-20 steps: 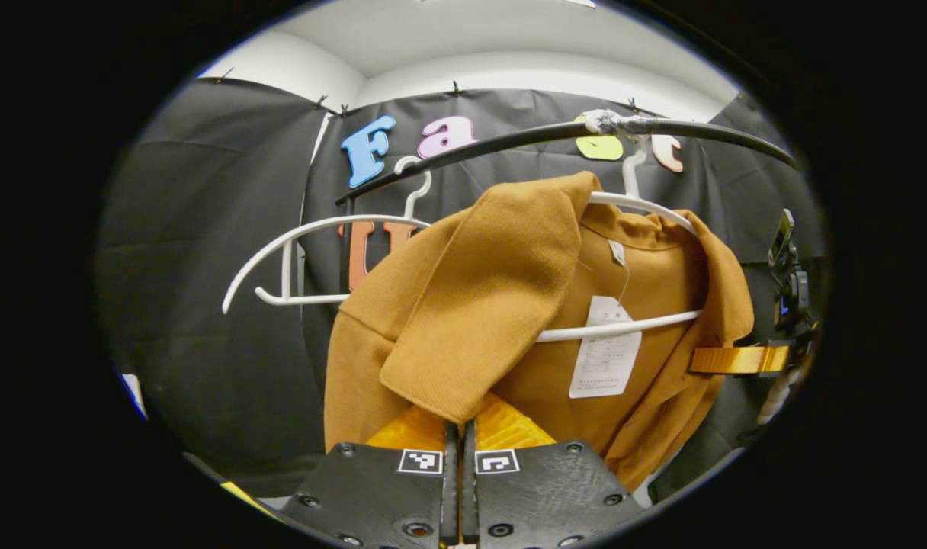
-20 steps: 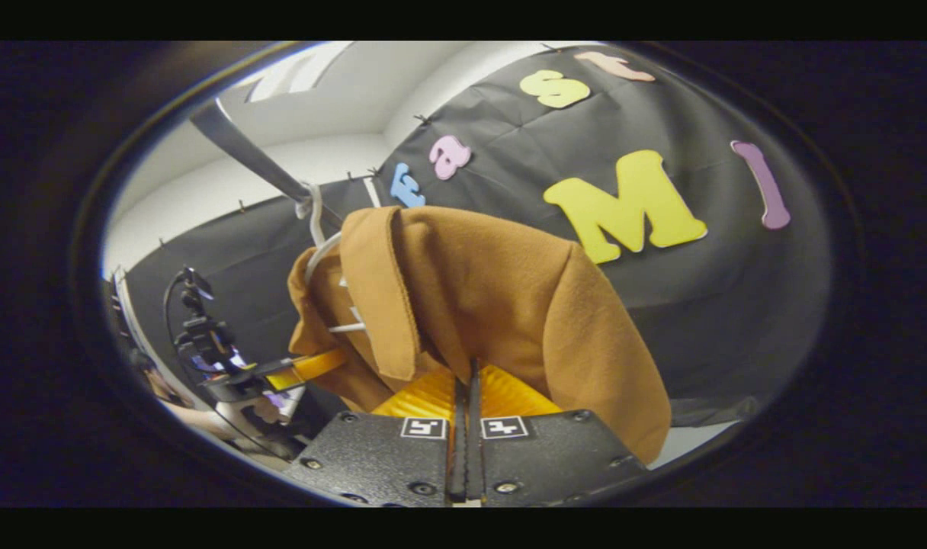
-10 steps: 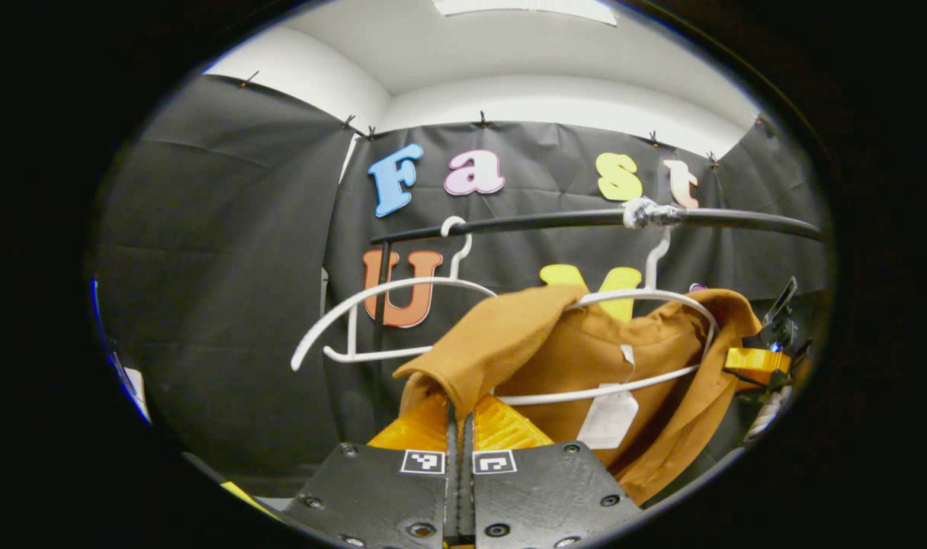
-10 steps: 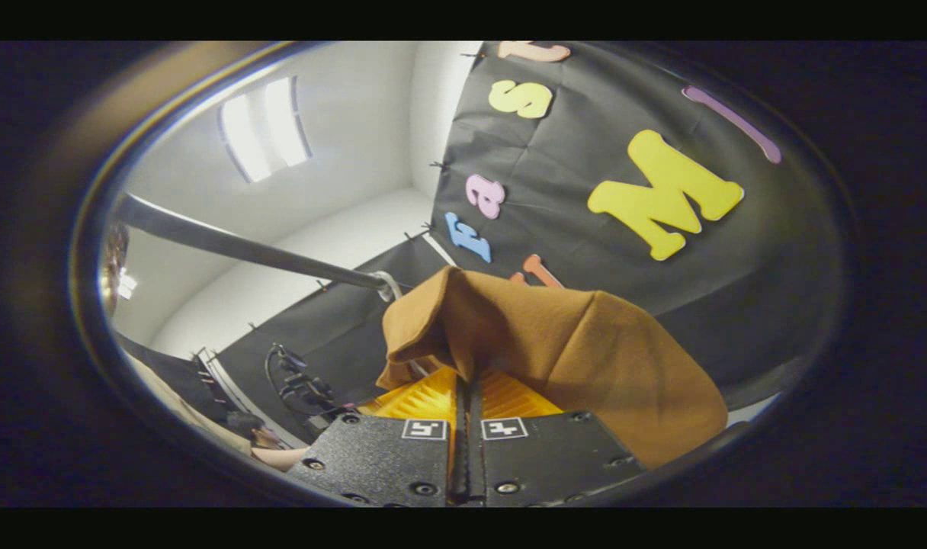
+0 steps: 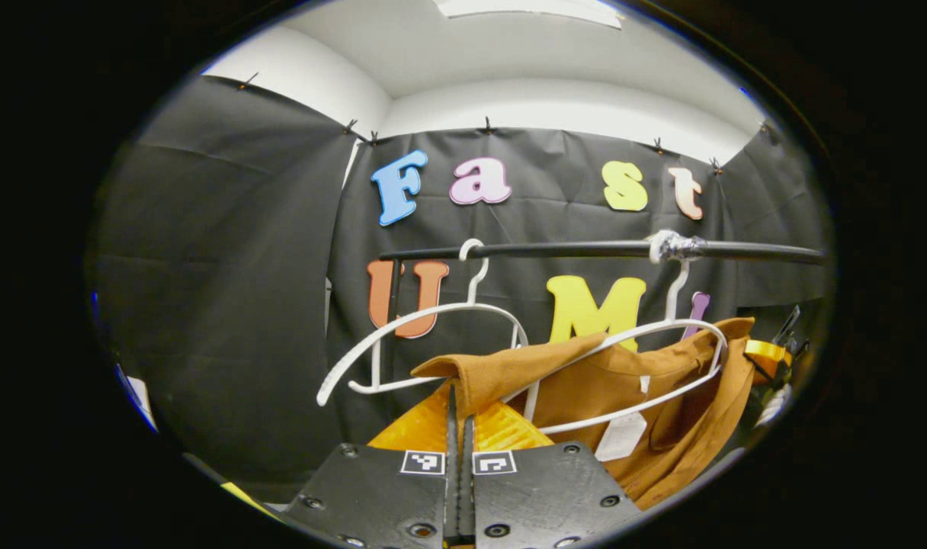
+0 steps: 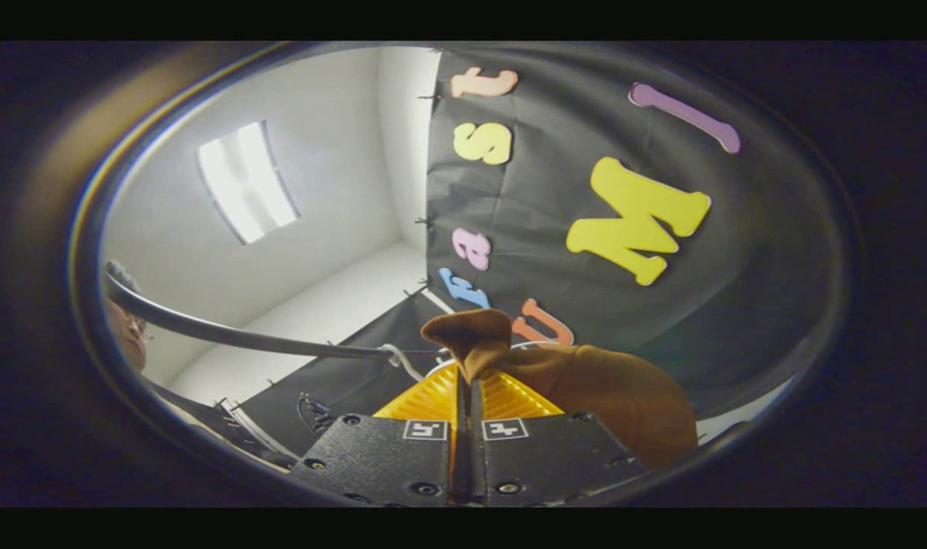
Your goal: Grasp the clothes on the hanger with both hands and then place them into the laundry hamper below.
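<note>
1. A black rail (image 5: 570, 248) runs across the booth in the left gripper view, and two white hangers hook over it.
2. The empty hanger (image 5: 425, 335) hangs left of the loaded hanger (image 5: 662, 358), near it; I cannot tell whether the two touch.
3. The brown garment (image 5: 623, 381) is draped over the loaded hanger, with a white tag (image 5: 620, 436) dangling from its inside. One shoulder fold stretches off the hanger toward the camera.
4. The loaded hanger's lower bar crosses in front of the garment's inner side, so the cloth lies partly behind it.
5. The left gripper (image 5: 459, 415) has its fingers pressed nearly together, pinching that brown fold between them.
6. At the right edge of the same view the other gripper (image 5: 768, 354) is at the garment's far shoulder.
7. In the right gripper view, the right gripper (image 6: 467, 389) is likewise clamped narrow on a bunched knot of the brown garment (image 6: 585, 381), which rises just above its fingertips.
8. Behind it the rail (image 6: 242, 335) curves across, beneath a ceiling light (image 6: 246, 181).
</note>
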The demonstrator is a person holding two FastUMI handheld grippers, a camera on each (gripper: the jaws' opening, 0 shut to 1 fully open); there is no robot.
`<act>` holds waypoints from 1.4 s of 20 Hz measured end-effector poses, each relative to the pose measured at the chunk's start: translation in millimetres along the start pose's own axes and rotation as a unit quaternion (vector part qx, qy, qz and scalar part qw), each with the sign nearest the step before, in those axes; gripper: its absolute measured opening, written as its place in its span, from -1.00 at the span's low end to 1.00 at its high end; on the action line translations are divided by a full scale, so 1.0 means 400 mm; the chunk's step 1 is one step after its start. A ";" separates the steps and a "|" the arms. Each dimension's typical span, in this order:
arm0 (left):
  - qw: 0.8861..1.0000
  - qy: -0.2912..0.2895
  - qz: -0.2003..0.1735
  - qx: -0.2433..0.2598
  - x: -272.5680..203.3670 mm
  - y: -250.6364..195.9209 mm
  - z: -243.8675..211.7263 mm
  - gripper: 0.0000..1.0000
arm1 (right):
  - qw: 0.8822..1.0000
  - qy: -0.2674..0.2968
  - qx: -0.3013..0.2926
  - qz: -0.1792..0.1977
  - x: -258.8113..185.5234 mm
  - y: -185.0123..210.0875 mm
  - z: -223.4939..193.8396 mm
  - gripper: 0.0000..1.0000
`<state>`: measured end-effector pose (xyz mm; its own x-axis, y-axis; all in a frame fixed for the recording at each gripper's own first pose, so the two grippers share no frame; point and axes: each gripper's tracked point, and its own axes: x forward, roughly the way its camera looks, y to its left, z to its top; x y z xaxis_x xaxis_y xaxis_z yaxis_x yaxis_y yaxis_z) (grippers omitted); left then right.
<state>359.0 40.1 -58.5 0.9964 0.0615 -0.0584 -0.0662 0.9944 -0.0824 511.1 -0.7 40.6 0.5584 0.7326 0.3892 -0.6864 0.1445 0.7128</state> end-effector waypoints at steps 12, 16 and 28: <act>0.999 0.025 -0.020 -0.033 0.031 0.004 -0.044 -1.00 | 0.982 0.000 -0.110 -0.152 -0.002 -0.121 0.023 -0.94; 0.998 0.028 -0.025 -0.045 0.026 0.007 -0.058 -1.00 | 0.969 0.010 -0.163 -0.183 0.009 -0.126 0.024 -0.94; 0.997 0.037 -0.021 -0.069 0.066 0.011 -0.087 -1.00 | 0.961 -0.013 -0.185 -0.205 0.000 -0.140 0.065 -0.94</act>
<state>383.4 43.0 -95.1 0.9920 0.0081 -0.1256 -0.0361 0.9744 -0.2218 561.6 -25.8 16.0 0.8255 0.5473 0.1383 -0.5224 0.6478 0.5545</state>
